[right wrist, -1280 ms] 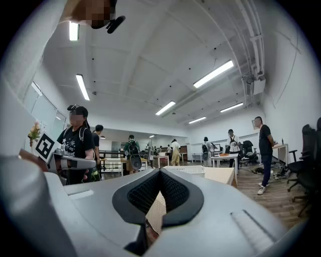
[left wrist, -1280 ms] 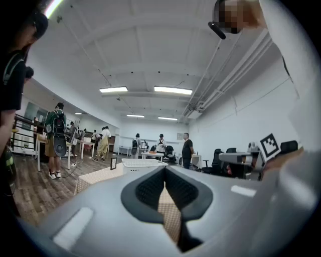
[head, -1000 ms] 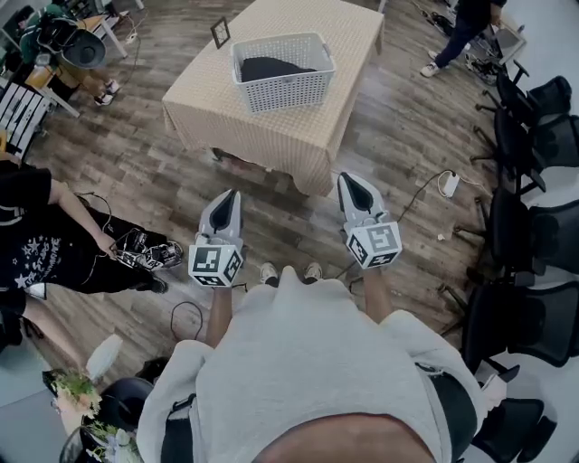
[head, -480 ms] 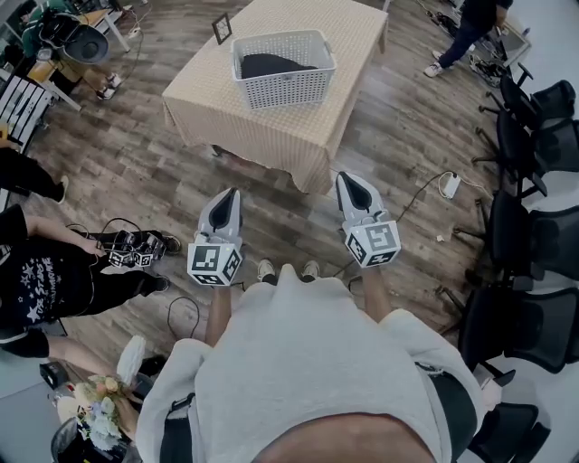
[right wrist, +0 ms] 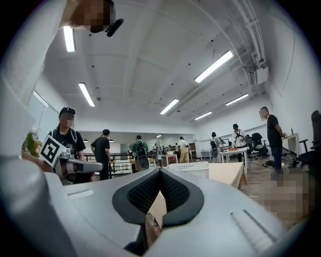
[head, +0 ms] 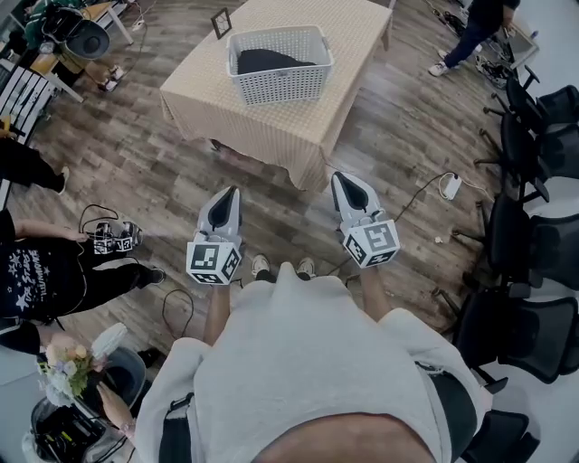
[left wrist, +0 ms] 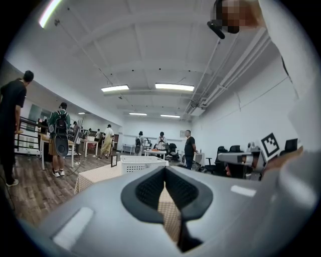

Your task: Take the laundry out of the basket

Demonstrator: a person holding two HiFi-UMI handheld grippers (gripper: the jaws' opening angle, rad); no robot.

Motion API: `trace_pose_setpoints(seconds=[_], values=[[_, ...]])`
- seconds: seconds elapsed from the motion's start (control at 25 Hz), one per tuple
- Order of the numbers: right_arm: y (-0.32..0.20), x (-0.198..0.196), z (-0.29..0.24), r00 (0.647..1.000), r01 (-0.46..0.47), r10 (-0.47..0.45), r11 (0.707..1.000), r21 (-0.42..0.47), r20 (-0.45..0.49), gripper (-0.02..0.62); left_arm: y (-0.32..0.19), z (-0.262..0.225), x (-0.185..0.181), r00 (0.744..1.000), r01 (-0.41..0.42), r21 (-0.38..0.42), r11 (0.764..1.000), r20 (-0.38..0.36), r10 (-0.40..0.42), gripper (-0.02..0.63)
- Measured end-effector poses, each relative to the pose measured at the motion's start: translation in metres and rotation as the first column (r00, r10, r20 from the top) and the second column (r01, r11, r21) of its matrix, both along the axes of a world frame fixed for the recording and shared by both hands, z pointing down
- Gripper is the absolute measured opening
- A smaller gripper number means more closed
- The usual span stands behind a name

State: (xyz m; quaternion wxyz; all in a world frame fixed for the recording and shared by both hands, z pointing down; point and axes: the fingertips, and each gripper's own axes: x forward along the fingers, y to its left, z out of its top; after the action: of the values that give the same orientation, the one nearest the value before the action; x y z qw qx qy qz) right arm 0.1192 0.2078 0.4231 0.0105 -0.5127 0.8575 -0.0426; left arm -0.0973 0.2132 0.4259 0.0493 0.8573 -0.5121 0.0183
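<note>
A white slatted laundry basket [head: 279,65] stands on a low table under a beige checked cloth [head: 271,127], ahead of me in the head view. Dark laundry [head: 262,61] lies inside it. My left gripper [head: 227,193] and right gripper [head: 346,179] are held side by side over the wooden floor, well short of the table. Both point toward it, shut and holding nothing. The basket [left wrist: 143,163] shows small and far off past the left gripper's [left wrist: 164,171] jaws. It also shows far off as the basket [right wrist: 193,169] beyond the right gripper [right wrist: 159,173].
A small picture frame [head: 220,32] stands on the table beside the basket. A white power strip [head: 450,185] with its cable lies on the floor at right, near black office chairs [head: 534,226]. A crouching person [head: 45,271] is at left, and a walking person [head: 475,27] far right.
The table and basket sit slightly nearer as I step forward. The crouching person at left has shifted. Both grippers keep their pose and stay shut.
</note>
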Motion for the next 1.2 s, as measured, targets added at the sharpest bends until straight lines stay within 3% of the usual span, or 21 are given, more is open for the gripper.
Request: trace_pose_setpoints(seconds=[0.32, 0.72, 1.0, 1.2], values=[[-0.004, 0.02, 0.008, 0.999, 0.035, -0.035, 0.999, -0.007, 0.021, -0.001, 0.0, 0.011, 0.026, 1.0, 0.015, -0.024, 1.0, 0.008, -0.014, 0.011], [-0.035, 0.024, 0.015, 0.998, 0.063, -0.063, 0.998, 0.002, 0.021, -0.002, -0.028, 0.022, 0.029, 0.999, 0.047, -0.027, 0.999, -0.002, -0.047, 0.011], [-0.08, 0.021, 0.017, 0.999, 0.049, -0.049, 0.999, 0.001, 0.005, -0.002, -0.081, 0.025, 0.032, 1.0, 0.02, -0.019, 1.0, -0.018, -0.02, 0.011], [-0.137, 0.013, 0.022, 1.0, 0.025, -0.025, 1.0, 0.001, 0.0, -0.002, -0.148, 0.036, 0.029, 0.999, -0.016, -0.022, 1.0, -0.033, 0.015, 0.011]])
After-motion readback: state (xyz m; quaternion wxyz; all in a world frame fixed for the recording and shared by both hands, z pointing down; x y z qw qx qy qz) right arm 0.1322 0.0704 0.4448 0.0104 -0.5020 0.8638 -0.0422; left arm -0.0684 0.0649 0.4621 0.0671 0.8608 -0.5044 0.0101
